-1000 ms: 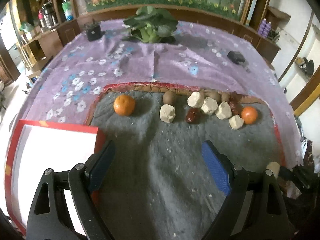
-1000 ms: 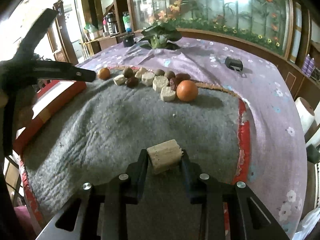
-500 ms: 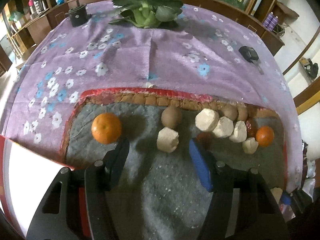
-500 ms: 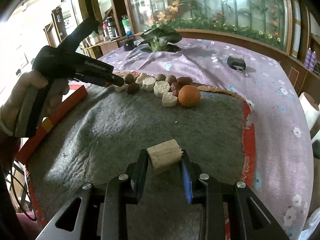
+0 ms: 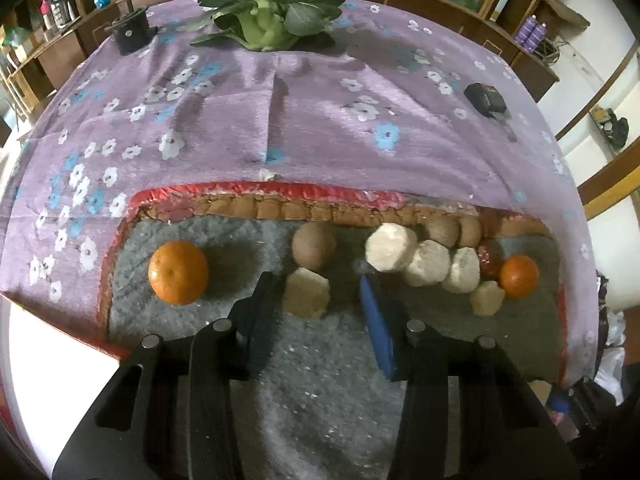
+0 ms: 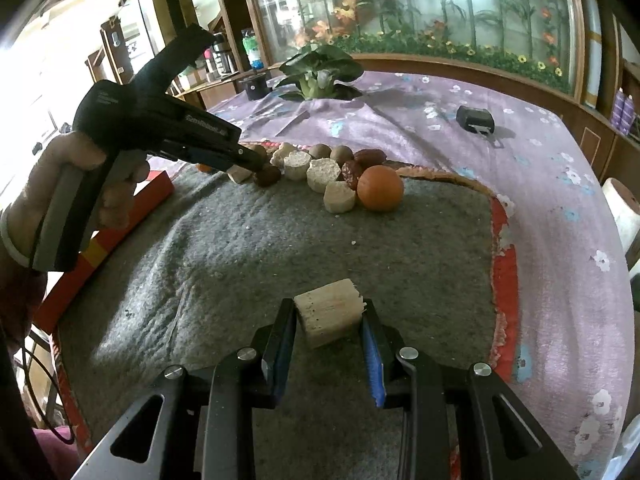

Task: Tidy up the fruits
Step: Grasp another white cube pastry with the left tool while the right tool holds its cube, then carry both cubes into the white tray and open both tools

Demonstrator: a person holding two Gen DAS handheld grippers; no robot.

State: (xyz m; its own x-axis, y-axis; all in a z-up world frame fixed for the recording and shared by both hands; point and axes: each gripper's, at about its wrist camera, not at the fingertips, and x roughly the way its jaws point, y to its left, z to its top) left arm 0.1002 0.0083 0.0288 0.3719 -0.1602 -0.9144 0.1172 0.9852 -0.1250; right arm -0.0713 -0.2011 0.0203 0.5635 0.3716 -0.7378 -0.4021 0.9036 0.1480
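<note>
A row of fruit lies along the far edge of the grey felt mat (image 5: 320,380): an orange (image 5: 178,272) at left, a brown round fruit (image 5: 313,245), pale cut chunks (image 5: 390,248), red dates and a small orange (image 5: 519,276) at right. My left gripper (image 5: 316,292) is open, its fingers on either side of a pale chunk (image 5: 306,292). In the right wrist view my right gripper (image 6: 329,320) is shut on a pale fibrous chunk (image 6: 329,318), held just above the mat (image 6: 280,260). The left gripper (image 6: 240,156) shows there, reaching into the row.
A red-rimmed white tray (image 5: 48,360) sits at the mat's left edge. A leafy green vegetable (image 5: 272,12), a black round object (image 5: 132,34) and a small black device (image 5: 486,98) lie on the purple flowered tablecloth (image 5: 300,120) beyond the mat.
My left gripper has moved forward to the fruit row and narrowed around the pale chunk. My right gripper holds its chunk in about the same place.
</note>
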